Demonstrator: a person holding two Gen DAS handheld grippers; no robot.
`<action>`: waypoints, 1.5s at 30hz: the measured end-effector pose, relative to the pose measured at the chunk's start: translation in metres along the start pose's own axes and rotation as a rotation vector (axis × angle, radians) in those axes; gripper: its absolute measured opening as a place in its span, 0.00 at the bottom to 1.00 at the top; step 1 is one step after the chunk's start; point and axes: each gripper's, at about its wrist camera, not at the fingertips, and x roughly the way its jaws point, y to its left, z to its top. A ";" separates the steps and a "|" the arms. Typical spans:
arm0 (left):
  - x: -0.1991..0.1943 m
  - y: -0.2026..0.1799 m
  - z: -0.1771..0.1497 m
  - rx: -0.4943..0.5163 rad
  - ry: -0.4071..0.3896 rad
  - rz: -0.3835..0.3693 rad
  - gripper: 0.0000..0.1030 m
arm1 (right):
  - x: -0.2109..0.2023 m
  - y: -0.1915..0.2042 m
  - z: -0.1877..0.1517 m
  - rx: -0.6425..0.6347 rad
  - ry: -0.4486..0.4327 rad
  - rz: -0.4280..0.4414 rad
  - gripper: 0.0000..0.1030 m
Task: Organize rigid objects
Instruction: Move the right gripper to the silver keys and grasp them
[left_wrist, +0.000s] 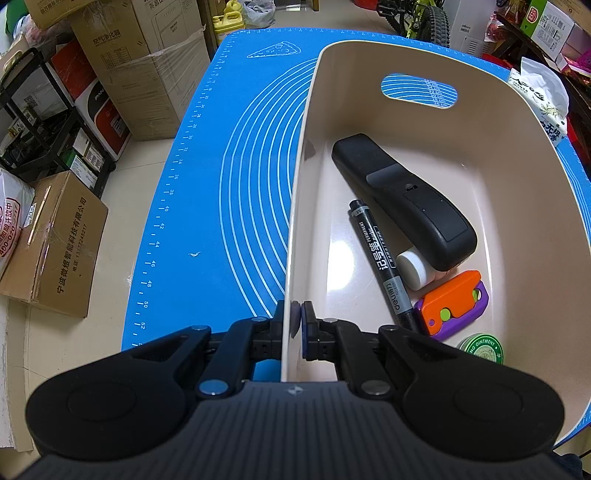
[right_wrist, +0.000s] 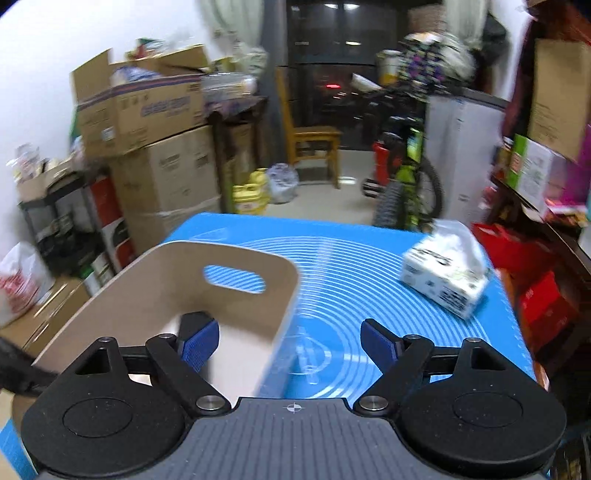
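My left gripper was clamped on the near left wall of the bin, one finger outside and one inside, the pads pressed against the thin rim. My right gripper was spread wide with nothing between its fingers; its left finger hung over the inside of the bin, its right finger over the mat, so the bin's right wall ran between them without touching either.

Inside the bin, closest to my left gripper, a marker lay on the floor, its cap end toward me. Right of it a white-capped bottle lay on its side, partly tucked under the remote, which lay face down and slanted from the far left toward the near right. Just nearer than those sat an orange-and-purple toy, and a green tin was at the near edge, touching or nearly touching the toy.

The bin stood on the blue mat. A tissue pack lay on the mat well to the right of the bin, toward the far right corner. Cardboard boxes were stacked on the floor off the mat's left side.
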 end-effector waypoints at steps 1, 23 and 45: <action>0.000 0.000 0.000 0.000 0.000 0.000 0.08 | 0.002 -0.005 -0.001 0.010 0.004 -0.012 0.84; 0.000 0.000 0.000 -0.001 0.000 0.000 0.08 | 0.054 -0.058 -0.059 0.086 0.160 -0.182 0.84; 0.001 -0.001 0.000 -0.002 0.000 -0.003 0.08 | 0.081 -0.051 -0.094 -0.031 0.294 -0.109 0.79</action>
